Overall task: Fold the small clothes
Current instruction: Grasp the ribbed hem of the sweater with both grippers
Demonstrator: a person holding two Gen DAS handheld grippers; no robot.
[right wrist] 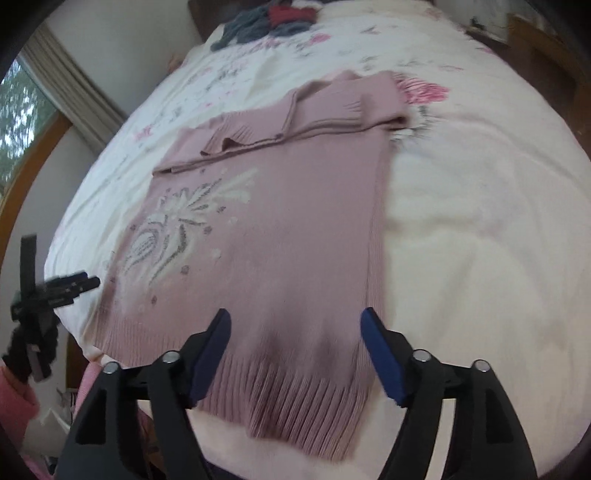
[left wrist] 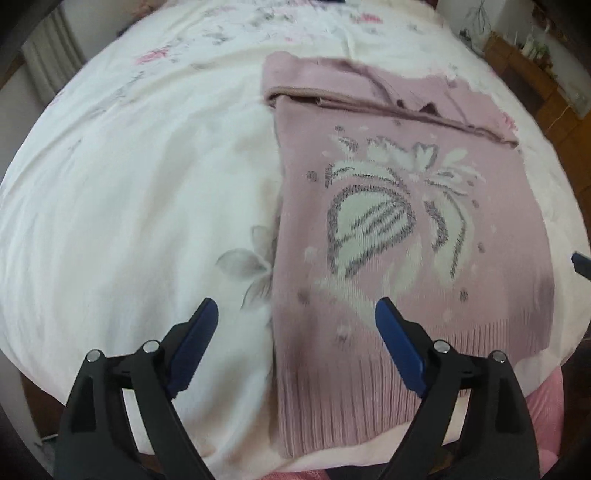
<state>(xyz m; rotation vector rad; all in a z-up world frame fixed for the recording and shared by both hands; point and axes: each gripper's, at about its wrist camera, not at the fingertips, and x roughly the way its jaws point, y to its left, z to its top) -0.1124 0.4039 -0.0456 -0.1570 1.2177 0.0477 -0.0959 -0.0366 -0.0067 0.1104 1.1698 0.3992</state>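
A pink knitted sweater (left wrist: pixel 406 229) with a white and grey pattern lies flat on the bed, its sleeves folded across the top and its ribbed hem nearest me. My left gripper (left wrist: pixel 295 314) hovers open above the sweater's lower left edge, holding nothing. In the right wrist view the same sweater (right wrist: pixel 280 229) stretches away from me. My right gripper (right wrist: pixel 295 321) stands open above the hem's right part, empty. The left gripper (right wrist: pixel 74 284) shows at the far left of that view, and a tip of the right gripper (left wrist: pixel 581 264) peeks in at the left view's right edge.
The bed has a white quilt with pink and grey flowers (left wrist: pixel 129 184). A heap of dark grey and red clothes (right wrist: pixel 266 22) lies at the far end. Wooden furniture (left wrist: pixel 528 74) stands at the right; a window and curtain (right wrist: pixel 55 92) are at the left.
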